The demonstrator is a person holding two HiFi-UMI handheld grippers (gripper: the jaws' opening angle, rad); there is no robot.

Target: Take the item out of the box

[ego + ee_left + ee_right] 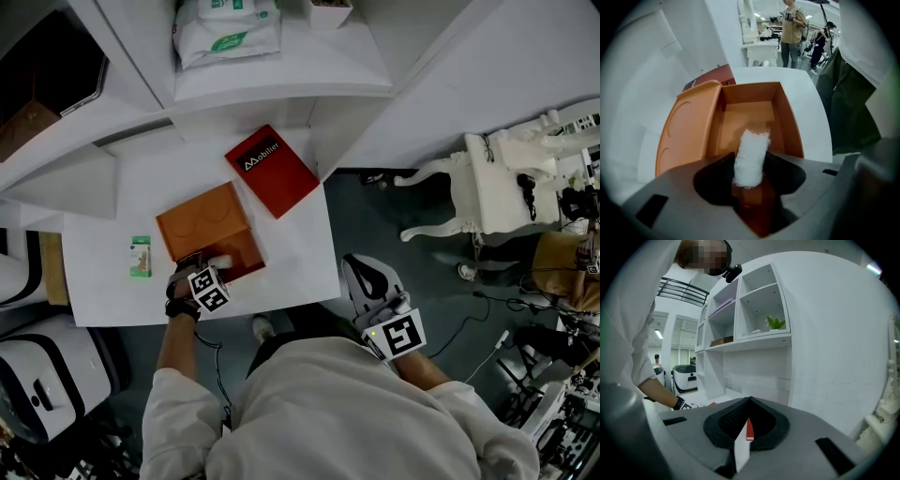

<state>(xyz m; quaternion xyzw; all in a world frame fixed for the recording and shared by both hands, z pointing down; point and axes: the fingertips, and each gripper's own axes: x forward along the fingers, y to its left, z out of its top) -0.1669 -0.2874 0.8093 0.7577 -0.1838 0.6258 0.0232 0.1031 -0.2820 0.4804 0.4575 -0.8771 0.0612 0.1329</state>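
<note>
An open orange box point(246, 246) lies on the white table point(103, 291), its lid point(200, 218) folded back to the far left. In the left gripper view a white gauze-like roll point(751, 157) stands up out of the box point(790, 126). My left gripper point(750, 180) reaches into the box's near end with a black pad pressed against each side of the roll. In the head view the roll point(221, 261) shows as a pale patch just ahead of that gripper point(212, 269). My right gripper point(367, 274) hangs off the table's right side, shut and holding nothing point(746, 427).
A dark red flat box point(271, 170) lies behind the orange one. A small green packet point(141, 256) sits near the table's left. White shelving point(281, 66) rises behind the table. A white ornate table point(506, 183) and cables stand on the floor to the right.
</note>
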